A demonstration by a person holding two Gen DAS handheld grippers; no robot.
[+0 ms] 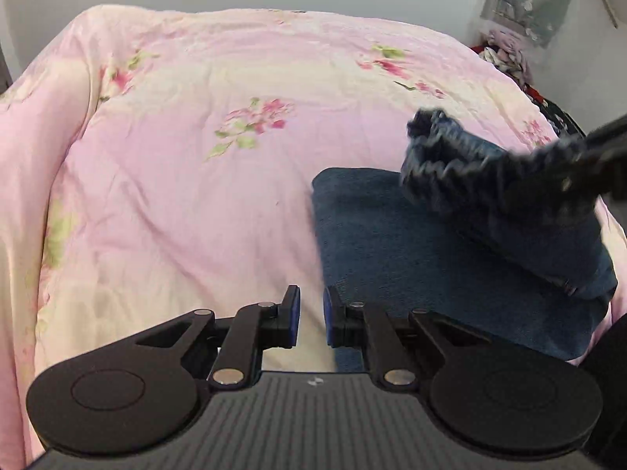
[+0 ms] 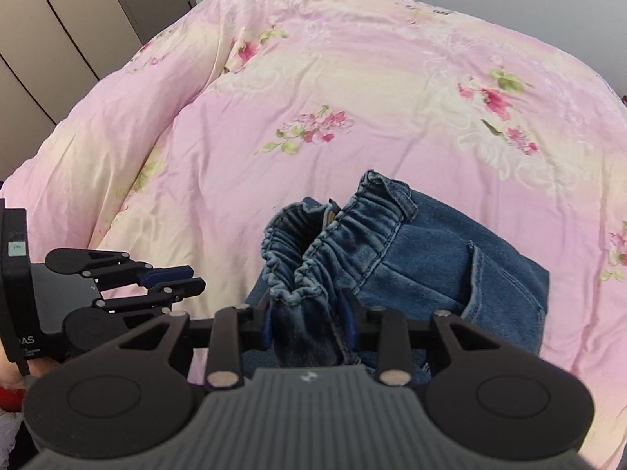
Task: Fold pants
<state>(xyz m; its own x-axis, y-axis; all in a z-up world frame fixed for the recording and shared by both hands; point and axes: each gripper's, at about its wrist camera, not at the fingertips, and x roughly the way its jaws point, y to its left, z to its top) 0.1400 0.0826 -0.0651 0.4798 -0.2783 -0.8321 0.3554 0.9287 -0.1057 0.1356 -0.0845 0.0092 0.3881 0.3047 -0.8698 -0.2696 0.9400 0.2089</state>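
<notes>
While the right gripper [image 2: 309, 319] clamps a bunched part of the jeans [image 2: 411, 250] at the elastic waistband [image 2: 352, 223], its two fingers pressed onto the denim from either side, the left gripper [image 1: 311, 319] hangs just above the bed with nothing between its blue pads [image 1: 294, 313]. Its jaws stand at a narrow gap, and the near left edge of the denim lies right beside its right pad.

From the left wrist view, the jeans lie on the right side of the pink floral quilt [image 1: 188, 180]: a flat dark-blue panel spreads on the cover, and the gathered waistband end is lifted above it, held up from the right by the right gripper [image 1: 603, 149], which is blurred there. From the right wrist view, the waistband opens toward the camera in two ruffled loops, with a belt loop and a pocket seam showing on the right half.

Beyond the quilt's left edge stand beige wardrobe doors [image 2: 58, 27]. At the far right of the bed lies a heap of patterned clothes [image 1: 505, 58]; whether it sits in any holder I cannot tell.
</notes>
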